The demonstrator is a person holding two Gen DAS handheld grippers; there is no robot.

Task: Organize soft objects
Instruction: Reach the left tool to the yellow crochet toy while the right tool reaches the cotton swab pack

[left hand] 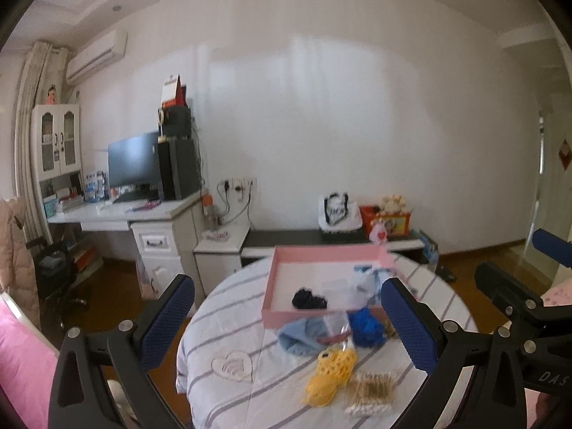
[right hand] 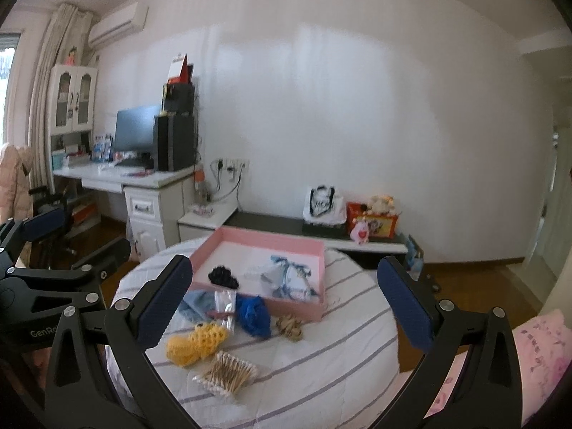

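A pink tray (left hand: 271, 279) (right hand: 311, 309) lies on a round table with a striped cloth (left hand: 250, 321) (right hand: 321, 357). Inside it are a black scrunchie (left hand: 309, 299) (right hand: 222, 276) and a pale blue-white fabric bundle (left hand: 370, 280) (right hand: 289, 275). In front of the tray lie a light blue cloth (left hand: 298, 336) (right hand: 195, 304), a royal blue scrunchie (left hand: 366, 327) (right hand: 254, 312), a yellow knitted piece (left hand: 330, 373) (right hand: 195, 343), a tan scrunchie (right hand: 290, 326), a clear packet (right hand: 225, 305) and a pack of cotton swabs (left hand: 370, 391) (right hand: 228, 375). My left gripper (left hand: 287, 321) and right gripper (right hand: 286, 307) both hover open above the table, holding nothing.
A white desk (left hand: 118, 214) with a monitor (left hand: 134, 161) and a black tower stands at the left wall. A low dark bench (left hand: 321, 237) behind the table carries a white bag and a red box. Pink bedding (right hand: 536, 350) lies at the right, wooden floor around.
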